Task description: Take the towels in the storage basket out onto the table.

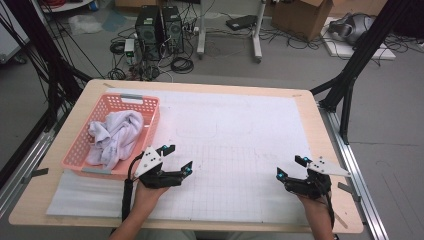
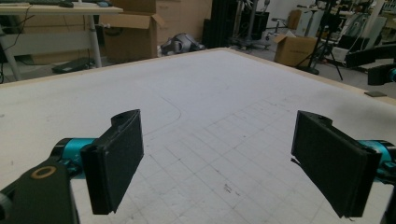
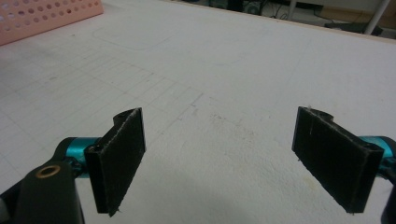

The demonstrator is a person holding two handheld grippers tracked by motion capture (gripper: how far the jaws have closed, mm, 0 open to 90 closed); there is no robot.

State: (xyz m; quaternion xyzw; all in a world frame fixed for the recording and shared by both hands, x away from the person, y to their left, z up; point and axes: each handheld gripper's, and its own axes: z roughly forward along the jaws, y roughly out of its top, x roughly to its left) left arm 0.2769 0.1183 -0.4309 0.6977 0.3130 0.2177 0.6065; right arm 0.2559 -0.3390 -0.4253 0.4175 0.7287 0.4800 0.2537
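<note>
High view shows both grippers, left gripper [image 1: 176, 156] and right gripper [image 1: 290, 167], resting empty with jaws wide apart on the near tabletop [image 1: 240, 135], so the start seemingly calls for the left to reach the white cloth [image 1: 116, 135] in the pink basket [image 1: 75, 145] at far left.

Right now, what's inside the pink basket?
A crumpled white cloth lies inside the pink basket, filling most of it and heaped about to the rim. Whatever might be underneath the cloth is covered, so I cannot see it.

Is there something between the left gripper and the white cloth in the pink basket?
Yes: the basket's near wall stands between the open left gripper and the white cloth. From above, nothing visible covers the cloth.
</note>
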